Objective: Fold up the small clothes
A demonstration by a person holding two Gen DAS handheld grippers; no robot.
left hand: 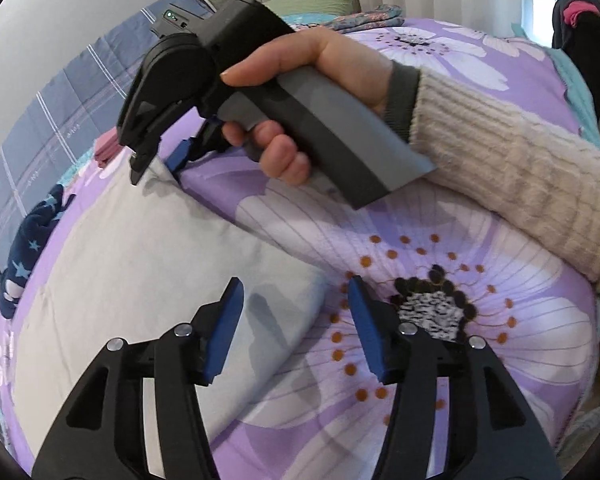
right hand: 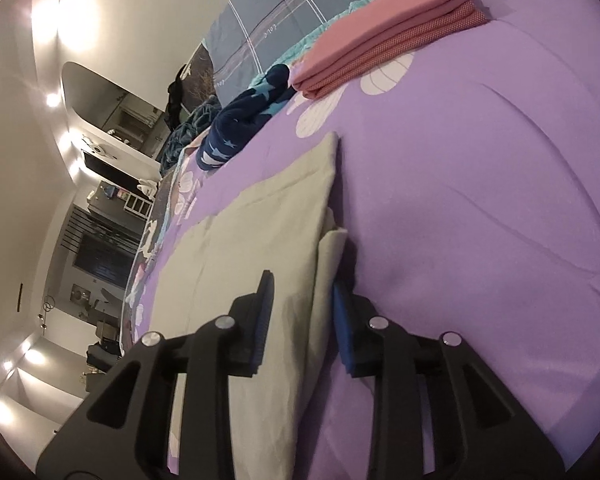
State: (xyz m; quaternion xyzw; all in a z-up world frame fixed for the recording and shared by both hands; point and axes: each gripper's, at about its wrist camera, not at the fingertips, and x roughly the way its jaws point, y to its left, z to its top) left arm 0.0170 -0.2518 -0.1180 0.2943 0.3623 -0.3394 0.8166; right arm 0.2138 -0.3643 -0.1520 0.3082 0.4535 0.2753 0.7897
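Observation:
A pale grey-green garment (left hand: 140,264) lies flat on the purple flowered bedspread (left hand: 480,340). My left gripper (left hand: 296,292) is open, its jaws on either side of the garment's near corner, just above it. My right gripper (right hand: 300,300) is open too, its blue pads (right hand: 342,320) on either side of the garment's (right hand: 260,240) folded edge at the far corner. In the left wrist view the right gripper (left hand: 160,160) is held by a hand (left hand: 300,92) and its tip touches the garment's far corner.
A folded pink stack (right hand: 388,28) lies on the bedspread (right hand: 480,200) beyond the garment. A navy star-print garment (right hand: 240,120) lies bunched near the bed's edge, also in the left wrist view (left hand: 28,256). A blue checked quilt (left hand: 60,100) and patterned clothes (left hand: 364,18) lie further back.

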